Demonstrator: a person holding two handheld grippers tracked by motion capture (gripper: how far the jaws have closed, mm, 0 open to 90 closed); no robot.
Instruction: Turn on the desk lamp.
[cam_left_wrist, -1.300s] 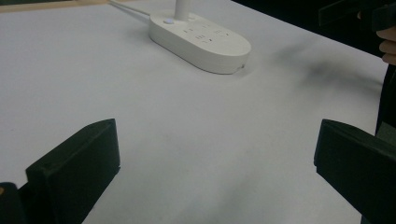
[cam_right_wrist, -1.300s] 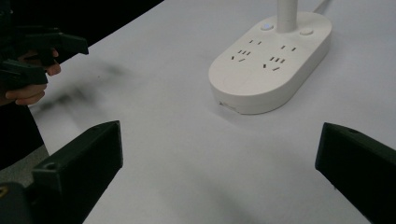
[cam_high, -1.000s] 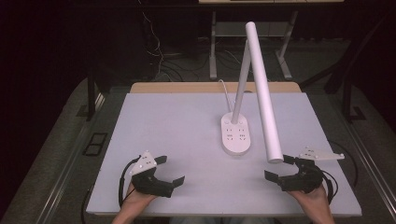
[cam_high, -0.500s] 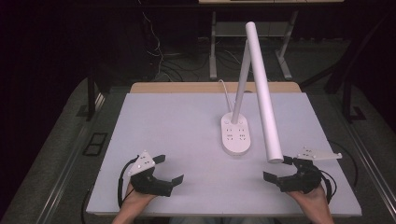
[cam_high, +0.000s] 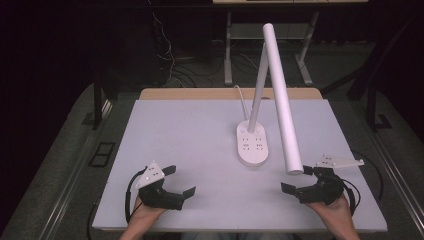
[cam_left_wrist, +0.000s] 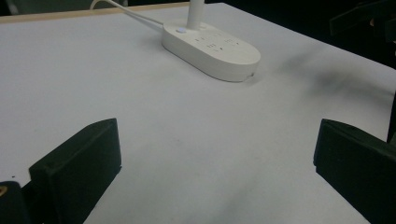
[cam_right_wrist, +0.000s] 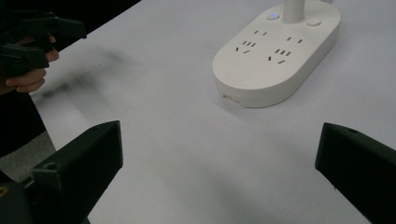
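A white desk lamp stands right of the table's middle. Its oval base (cam_high: 252, 146) carries power sockets and two buttons, and its long tube head (cam_high: 281, 100) slants down toward the right front. My left gripper (cam_high: 180, 181) rests at the front left, open and holding nothing. My right gripper (cam_high: 296, 179) sits at the front right just below the tube's tip, also open with nothing in it. The left gripper view has the lamp base (cam_left_wrist: 212, 46) far ahead of the left gripper (cam_left_wrist: 215, 172). The right gripper (cam_right_wrist: 219, 168) faces the lamp base (cam_right_wrist: 275, 56) from closer.
The white table (cam_high: 190, 135) has a wooden strip along its far edge (cam_high: 200, 93). The lamp's white cord (cam_high: 242, 97) runs off the back. Cables and metal legs lie on the dark floor behind. The other hand with its gripper (cam_right_wrist: 32, 39) appears at upper left in the right gripper view.
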